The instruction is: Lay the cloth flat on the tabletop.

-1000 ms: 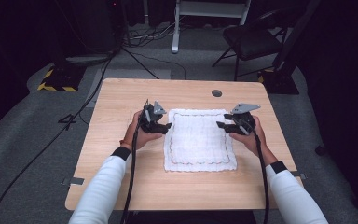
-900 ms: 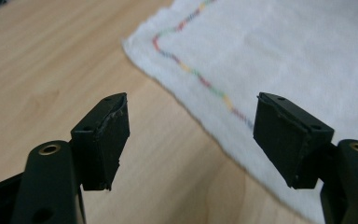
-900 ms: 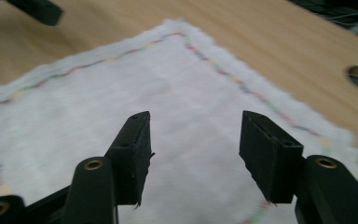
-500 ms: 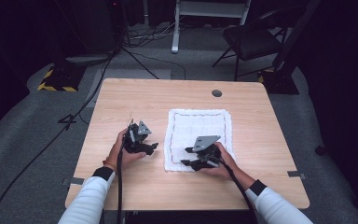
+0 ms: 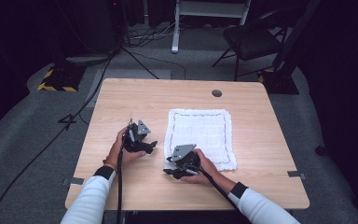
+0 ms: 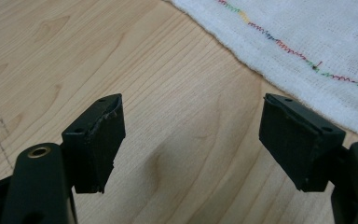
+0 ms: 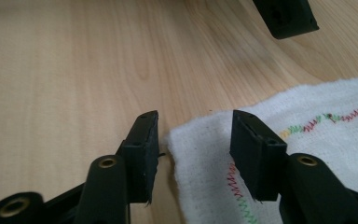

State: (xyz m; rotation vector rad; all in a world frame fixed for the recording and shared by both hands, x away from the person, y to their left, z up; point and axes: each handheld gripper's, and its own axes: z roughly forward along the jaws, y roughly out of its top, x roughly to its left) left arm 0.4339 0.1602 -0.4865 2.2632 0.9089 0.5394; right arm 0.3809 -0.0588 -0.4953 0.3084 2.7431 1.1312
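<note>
A white cloth with a coloured stitched border lies flat on the wooden table. My right gripper is low at the cloth's near-left corner. In the right gripper view its jaws stand either side of that corner; they have just been closing, but the pads are not pressing on it. My left gripper is over bare wood just left of the cloth. Its jaws are wide apart and have just been opening, with nothing between them. The cloth's edge lies beyond them.
A round black grommet sits in the tabletop at the back. Behind the table, on the grey floor, are a black chair, a white stand, loose cables and a yellow-and-black striped base.
Both hands have come from the cloth's far corners toward the near side of the table. The right one went to the near-left corner, the left one to bare wood beside the cloth.
</note>
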